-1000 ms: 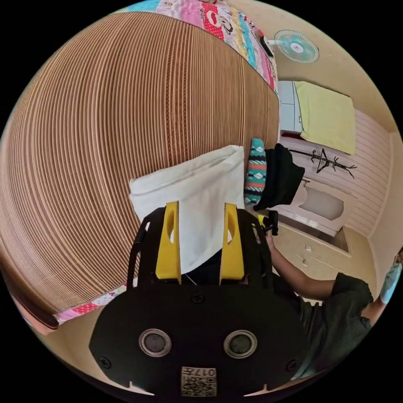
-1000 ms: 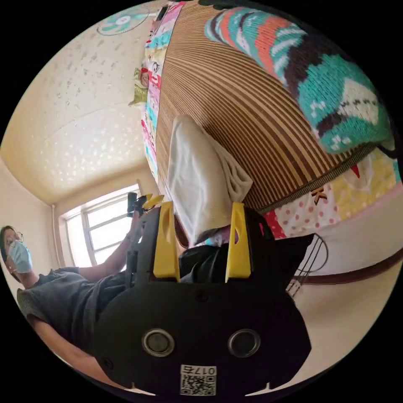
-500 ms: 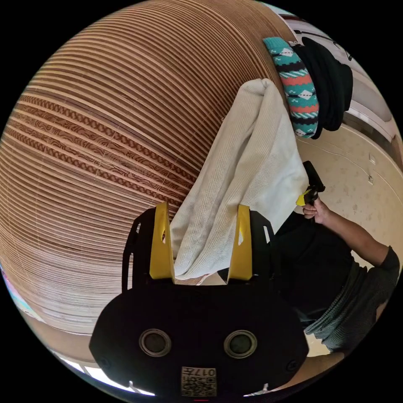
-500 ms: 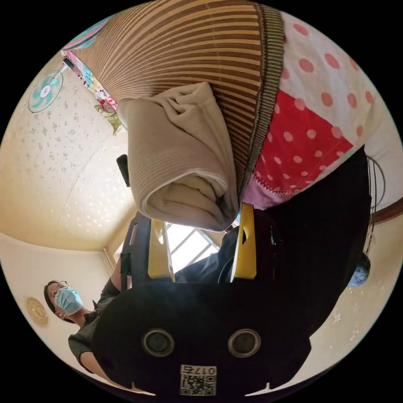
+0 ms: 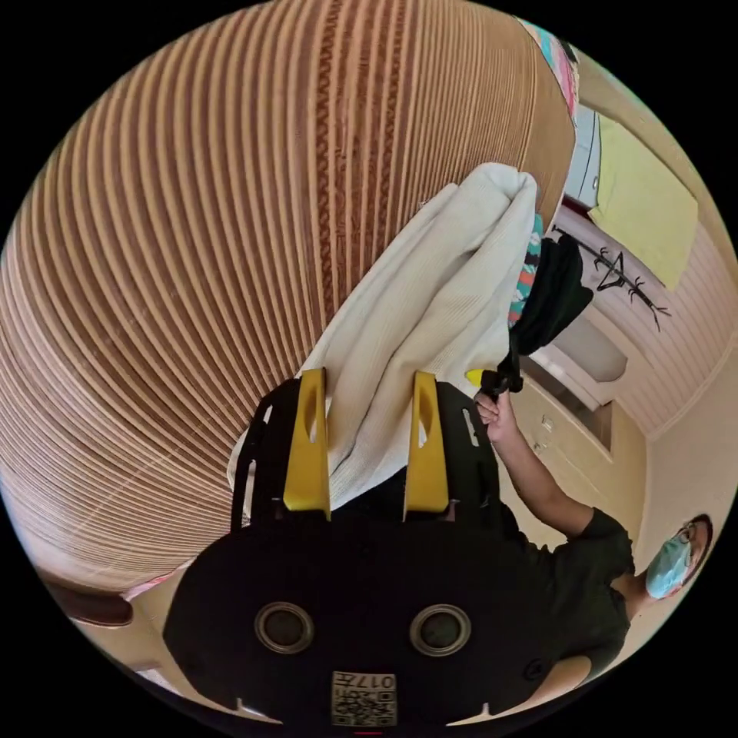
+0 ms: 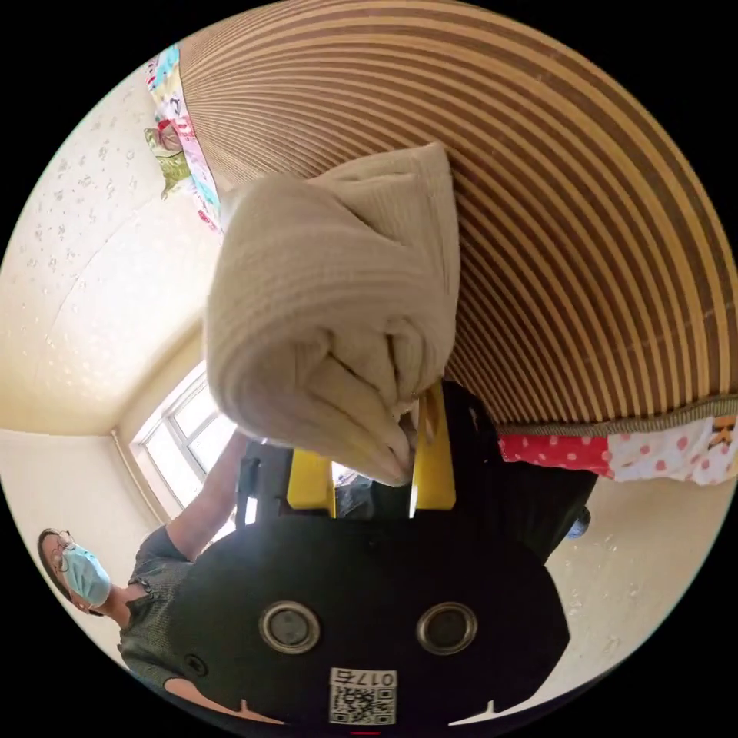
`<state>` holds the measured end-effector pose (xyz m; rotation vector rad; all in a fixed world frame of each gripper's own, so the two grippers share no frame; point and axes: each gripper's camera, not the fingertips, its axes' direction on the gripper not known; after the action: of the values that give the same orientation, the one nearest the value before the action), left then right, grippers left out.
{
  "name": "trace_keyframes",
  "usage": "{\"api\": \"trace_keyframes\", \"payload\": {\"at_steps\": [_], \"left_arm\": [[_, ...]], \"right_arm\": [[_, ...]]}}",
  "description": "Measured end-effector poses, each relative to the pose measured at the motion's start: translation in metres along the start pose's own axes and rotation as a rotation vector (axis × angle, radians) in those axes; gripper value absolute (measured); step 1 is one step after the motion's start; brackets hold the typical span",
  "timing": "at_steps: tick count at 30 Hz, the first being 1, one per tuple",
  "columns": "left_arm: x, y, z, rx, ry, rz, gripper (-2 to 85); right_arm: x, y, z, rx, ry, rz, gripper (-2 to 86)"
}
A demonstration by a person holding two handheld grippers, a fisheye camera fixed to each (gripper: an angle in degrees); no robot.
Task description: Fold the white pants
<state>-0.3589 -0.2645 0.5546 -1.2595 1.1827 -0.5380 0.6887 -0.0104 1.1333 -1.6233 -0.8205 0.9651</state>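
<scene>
A: Where are your white pants (image 5: 430, 307)?

B: Bunched in a folded bundle on the striped mat (image 5: 192, 269), with both ends lifted.

A: And your left gripper (image 5: 367, 442)?

B: Its fingers are apart with cloth between them; a firm grip is hard to confirm. Your right gripper (image 6: 373, 461) looks partly closed, its fingers against the bundle's end.
</scene>
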Motion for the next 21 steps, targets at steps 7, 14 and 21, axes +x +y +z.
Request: {"api": "trace_keyframes", "payload": {"at_steps": [7,14,21], "left_arm": [[-0.033,0.067,0.024,0.071,0.037,0.183,15.4],[-0.075,0.066,-0.002,0.3,0.089,0.138,22.0],[-0.087,0.03,0.026,0.24,0.013,0.129,21.5]], "right_arm": [[-0.034,-0.024,-0.074,0.111,0.102,-0.234,13.4],[0.002,-0.034,-0.048,-0.102,0.263,-0.307,19.9],[0.045,-0.055,-0.032,-0.179,0.097,-0.254,19.3]]}}
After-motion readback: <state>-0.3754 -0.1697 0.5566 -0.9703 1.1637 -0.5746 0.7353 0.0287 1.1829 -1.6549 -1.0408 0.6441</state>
